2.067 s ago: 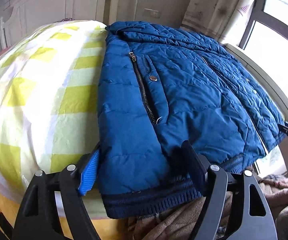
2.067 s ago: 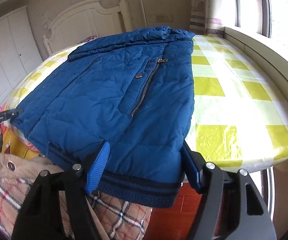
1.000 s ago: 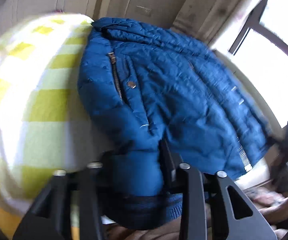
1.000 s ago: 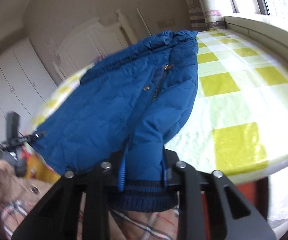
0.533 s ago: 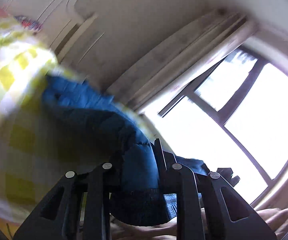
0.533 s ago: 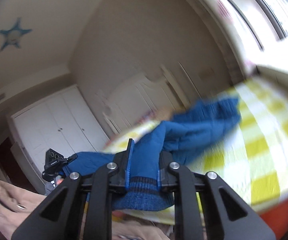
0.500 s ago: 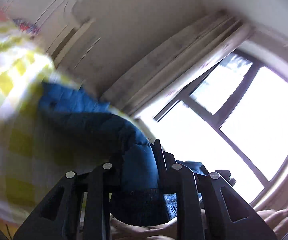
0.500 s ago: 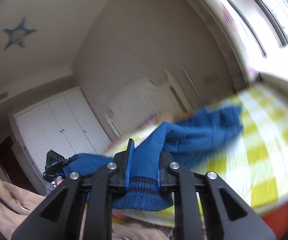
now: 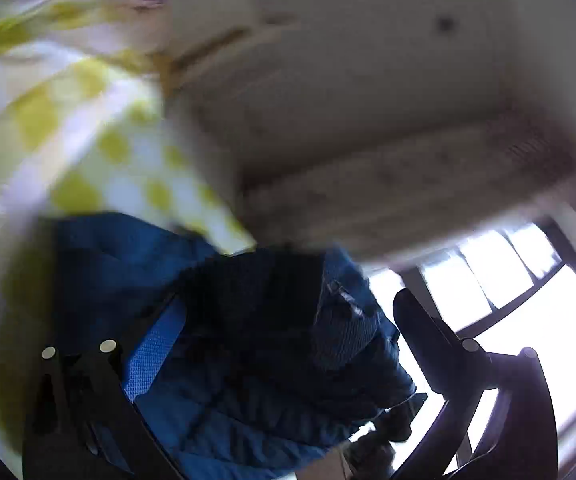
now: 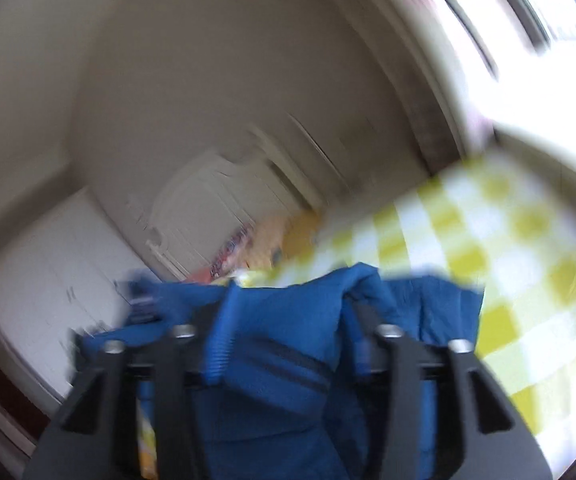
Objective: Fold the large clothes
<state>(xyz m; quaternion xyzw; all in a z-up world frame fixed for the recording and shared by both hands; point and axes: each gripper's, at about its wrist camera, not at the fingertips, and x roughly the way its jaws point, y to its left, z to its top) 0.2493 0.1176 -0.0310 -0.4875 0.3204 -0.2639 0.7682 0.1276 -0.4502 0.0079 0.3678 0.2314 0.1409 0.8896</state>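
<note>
A blue quilted jacket (image 9: 256,360) is seen bunched between the fingers of the left gripper (image 9: 288,320), whose jaws are spread wide; the fabric lies against the left finger's blue pad (image 9: 154,350), while the right finger (image 9: 427,340) stands apart from it, so nothing is pinched. In the right wrist view the same jacket (image 10: 288,360) fills the gap of the right gripper (image 10: 288,332), and whether its jaws are pinching the cloth cannot be told (the picture is badly blurred). The jacket is heaped in soft folds near both cameras, with a dark knitted band and darker inner surface showing. Beyond it, a yellow-and-white checked bedspread (image 10: 487,248) stretches away, toward a white headboard (image 10: 216,208). A bright window (image 9: 527,300) is seen at the right.
</note>
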